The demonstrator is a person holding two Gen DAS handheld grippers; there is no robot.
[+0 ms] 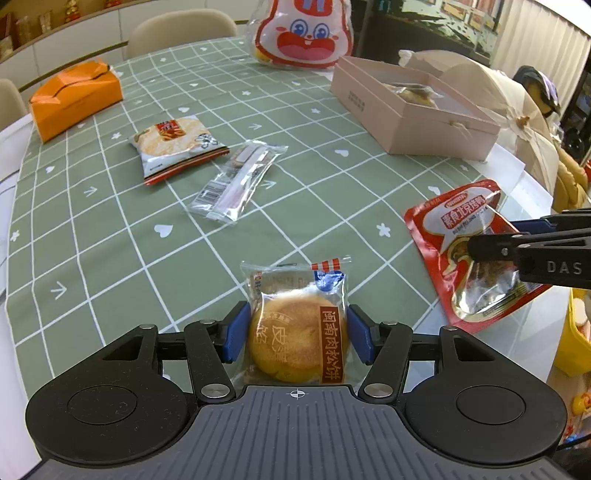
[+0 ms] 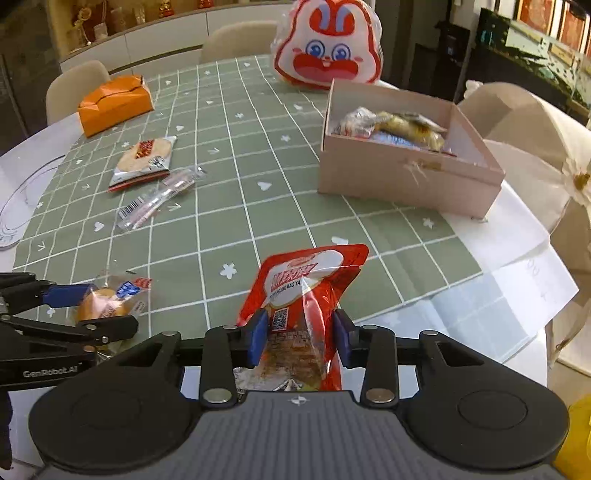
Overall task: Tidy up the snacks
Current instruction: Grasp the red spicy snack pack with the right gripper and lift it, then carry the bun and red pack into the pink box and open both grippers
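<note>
Right now the blue fingers point(image 1: 236, 326) of the left gripper point(image 1: 295, 332) are closed from both sides on a round golden pastry in a clear plastic wrapper point(image 1: 297, 332), low above the bench with the green checked cloth point(image 1: 110, 240). The right gripper point(image 2: 299, 334) has its fingers pressed on the lower part of a red foil snack pouch point(image 2: 303, 291), which stands up and leans forward between them. I judge that both packets are light; the pastry is soft and can crumble, so the grip on its sides should be gentle, while the pouch is smooth and slippery, and it is safer to hold it near the stiff sealed edge than on the puffy middle. Further out, a white rice cracker packet with a red edge point(image 1: 175, 147) and a long clear packet with a barcode point(image 1: 238, 181) lie flat on the cloth, just beside each other. An open pink cardboard box point(image 2: 402, 177) stands at the right and already has some wrapped snacks inside, so it seems to be the place for the held ones. An orange paper box point(image 1: 74, 98) and a white and red rabbit-face bag point(image 1: 303, 33) are at the far side.
</note>
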